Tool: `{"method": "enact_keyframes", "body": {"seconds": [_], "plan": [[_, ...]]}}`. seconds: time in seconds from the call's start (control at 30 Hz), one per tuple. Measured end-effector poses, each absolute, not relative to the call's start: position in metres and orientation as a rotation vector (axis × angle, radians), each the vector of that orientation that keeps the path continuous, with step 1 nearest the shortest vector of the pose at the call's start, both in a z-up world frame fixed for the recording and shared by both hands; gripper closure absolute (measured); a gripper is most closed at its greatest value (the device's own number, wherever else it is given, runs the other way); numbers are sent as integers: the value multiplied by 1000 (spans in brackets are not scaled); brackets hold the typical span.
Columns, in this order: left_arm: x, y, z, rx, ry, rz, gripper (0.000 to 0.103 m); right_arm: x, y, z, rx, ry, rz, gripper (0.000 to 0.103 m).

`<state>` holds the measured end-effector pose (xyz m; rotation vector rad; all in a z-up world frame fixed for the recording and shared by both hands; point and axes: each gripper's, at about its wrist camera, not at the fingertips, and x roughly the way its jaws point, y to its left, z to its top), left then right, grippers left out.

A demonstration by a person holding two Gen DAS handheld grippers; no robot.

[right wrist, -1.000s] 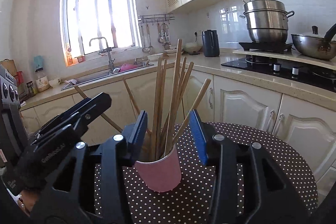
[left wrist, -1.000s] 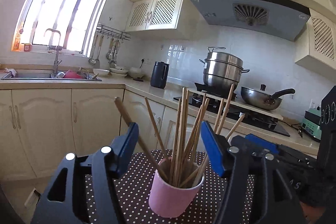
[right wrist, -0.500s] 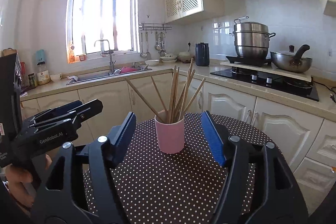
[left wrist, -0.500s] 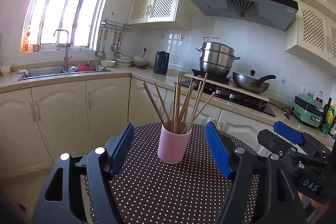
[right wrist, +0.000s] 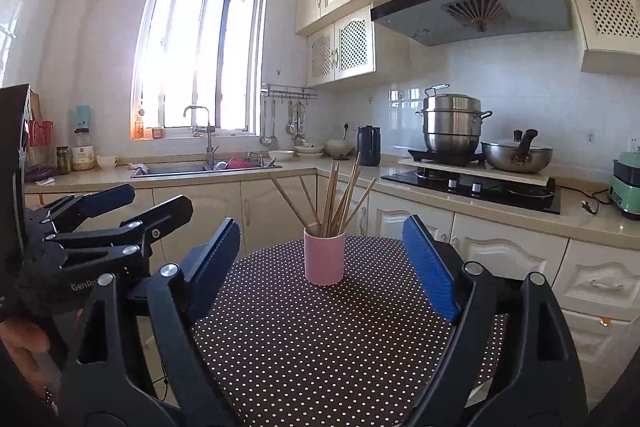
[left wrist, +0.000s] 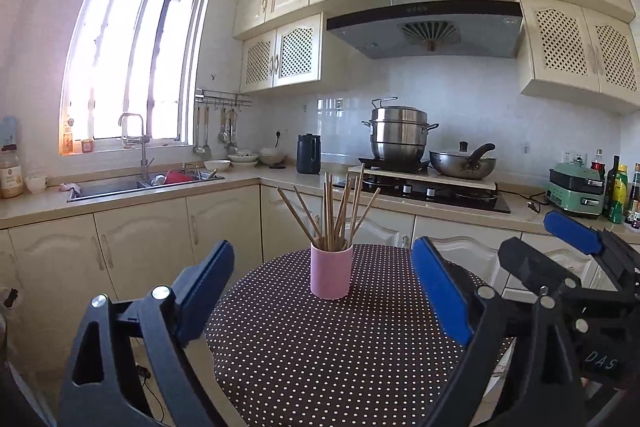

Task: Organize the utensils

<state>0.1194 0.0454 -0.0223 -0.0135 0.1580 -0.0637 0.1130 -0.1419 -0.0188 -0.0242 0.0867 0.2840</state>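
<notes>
A pink cup (left wrist: 331, 271) filled with wooden chopsticks (left wrist: 336, 207) is seen upright near the far middle of the polka-dot table (left wrist: 320, 355). Both the left gripper (left wrist: 322, 297) and the right gripper (right wrist: 320, 267) are held well apart from it, jaws spread wide and empty. The task is judged close to done. The sticks are splayed and lean past the rim, so the light cup could be tipped if a leaning stick were caught by a finger on any further reach
</notes>
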Motion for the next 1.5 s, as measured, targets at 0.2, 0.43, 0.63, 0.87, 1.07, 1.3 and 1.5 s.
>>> {"method": "enact_keyframes", "body": {"seconds": [0.2, 0.43, 0.63, 0.87, 1.07, 1.3, 1.5], "plan": [[89, 40, -15, -28, 126, -63, 13, 82, -146, -12, -44, 41, 261, 20], [50, 30, -8, -11, 65, -57, 13, 51, -155, -4, -29, 24, 255, 19], [23, 21, 2, 16, 14, -31, 13, 32, -159, 3, -33, 14, 257, 18], [4, 16, 11, 31, -24, -34, 13, 17, -163, 10, -21, 0, 256, 15], [-2, 15, 14, 18, -36, -49, 13, 14, -167, 12, -14, -9, 231, 9], [-1, 11, 12, 34, -38, -45, 13, 13, -169, 10, -23, -7, 210, 9], [0, 11, 11, 24, -33, -60, 13, 9, -170, 10, -30, -10, 202, 9]]}}
